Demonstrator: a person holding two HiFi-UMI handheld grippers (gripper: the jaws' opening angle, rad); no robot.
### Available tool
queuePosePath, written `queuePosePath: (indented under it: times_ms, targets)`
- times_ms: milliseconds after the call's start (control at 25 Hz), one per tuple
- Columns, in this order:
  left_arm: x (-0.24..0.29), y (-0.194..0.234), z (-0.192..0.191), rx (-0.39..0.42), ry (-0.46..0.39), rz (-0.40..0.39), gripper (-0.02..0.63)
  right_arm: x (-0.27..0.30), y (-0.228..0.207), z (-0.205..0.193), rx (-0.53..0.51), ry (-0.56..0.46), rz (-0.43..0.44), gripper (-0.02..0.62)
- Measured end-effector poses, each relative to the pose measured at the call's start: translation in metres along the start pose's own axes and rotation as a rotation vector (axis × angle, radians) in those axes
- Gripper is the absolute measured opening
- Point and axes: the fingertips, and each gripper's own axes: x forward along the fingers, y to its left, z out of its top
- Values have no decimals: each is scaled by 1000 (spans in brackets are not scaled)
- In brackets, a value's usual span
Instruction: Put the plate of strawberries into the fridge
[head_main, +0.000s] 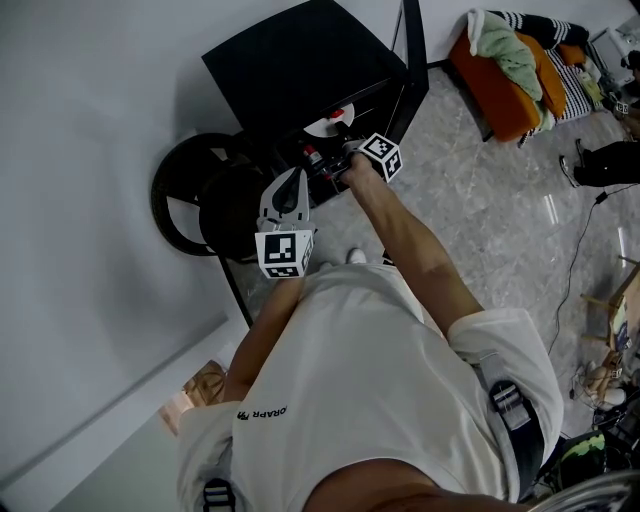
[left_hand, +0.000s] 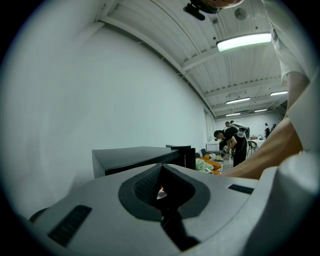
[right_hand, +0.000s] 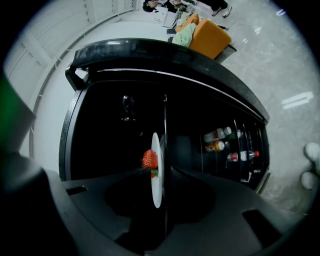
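While the plate sits edge-on in the right gripper view, deep in the dark mouth of the fridge, I read the step as letting go and backing out. The right tongs stand released, one jaw on either side of the rim and neither pad pressing on it. A strawberry lies on the plate just beyond the jaw tips. I cannot make out the shelf beneath the plate in that gloom, so I would judge its support before trusting it.

To do this well, I would draw the right tongs straight back along the plane of the plate. They should stay level and spread, so neither pad drags the rim and slides the plate off its rest. Any lift or twist could tip the fruit. The open door with its bottles stands beside the opening, and I would keep my line away from those racks.

The left tongs are clenched on nothing, held back near the person's body, apart from the fridge. They look well placed to swing the door closed once the right side is out.
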Motion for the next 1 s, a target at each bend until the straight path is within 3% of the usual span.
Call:
queuePosePath:
  times_ms: [440, 640, 1000]
  targets:
    - [-2, -3, -2, -4, 3, -5, 2, -21, -9, 5, 26, -22, 7, 118]
    - [-4, -8, 0, -10, -6, -15, 2, -35, -3, 4, 28, -25, 25, 49]
    - [-2, -16, -3, -34, -8, -40, 2, -61, 36, -11, -112, 20, 114, 14]
